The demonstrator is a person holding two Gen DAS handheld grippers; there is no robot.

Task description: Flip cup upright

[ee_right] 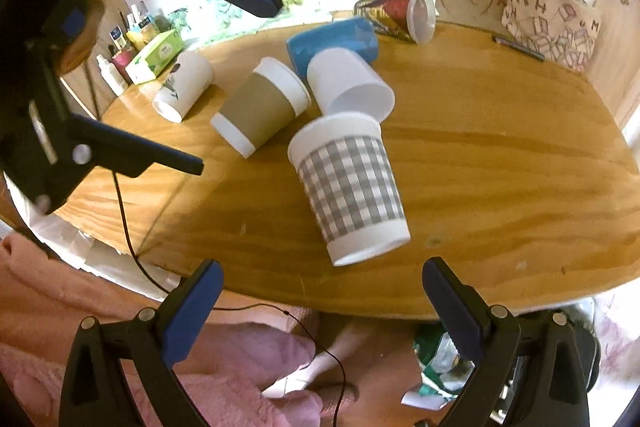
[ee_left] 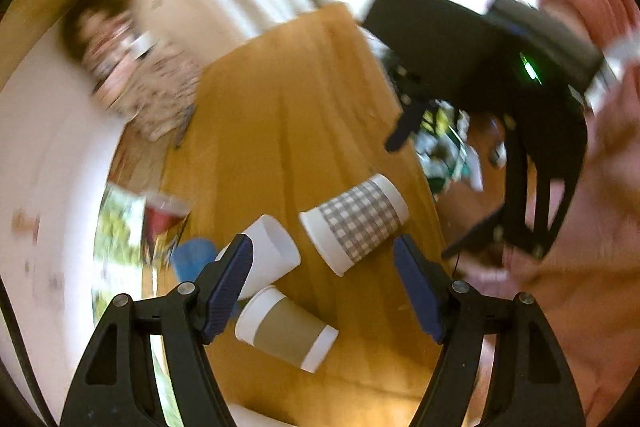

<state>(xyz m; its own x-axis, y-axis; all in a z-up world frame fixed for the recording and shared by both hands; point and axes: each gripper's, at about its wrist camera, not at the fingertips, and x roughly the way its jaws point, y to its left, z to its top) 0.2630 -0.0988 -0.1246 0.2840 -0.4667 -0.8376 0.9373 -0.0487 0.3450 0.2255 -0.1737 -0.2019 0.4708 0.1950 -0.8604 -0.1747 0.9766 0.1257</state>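
Several paper cups lie on their sides on a round wooden table [ee_right: 500, 163]. A grey checked cup [ee_right: 350, 189] lies nearest, also in the left wrist view [ee_left: 354, 223]. A brown-banded cup [ee_right: 260, 107] [ee_left: 286, 329] and a plain white cup [ee_right: 350, 85] [ee_left: 272, 255] lie beside it. My left gripper [ee_left: 324, 285] is open and empty above the cups; it shows in the right wrist view [ee_right: 236, 87]. My right gripper [ee_right: 322, 307] is open and empty at the table's near edge, just short of the checked cup.
A blue cup [ee_right: 332, 41], a patterned cup [ee_right: 400, 13] and a leaf-print white cup [ee_right: 184, 87] also lie on the table. A fabric bag [ee_right: 548, 23] stands at the back right. A tissue box [ee_right: 158, 55] and bottles sit left. A pink-clothed lap [ee_right: 100, 339] is below.
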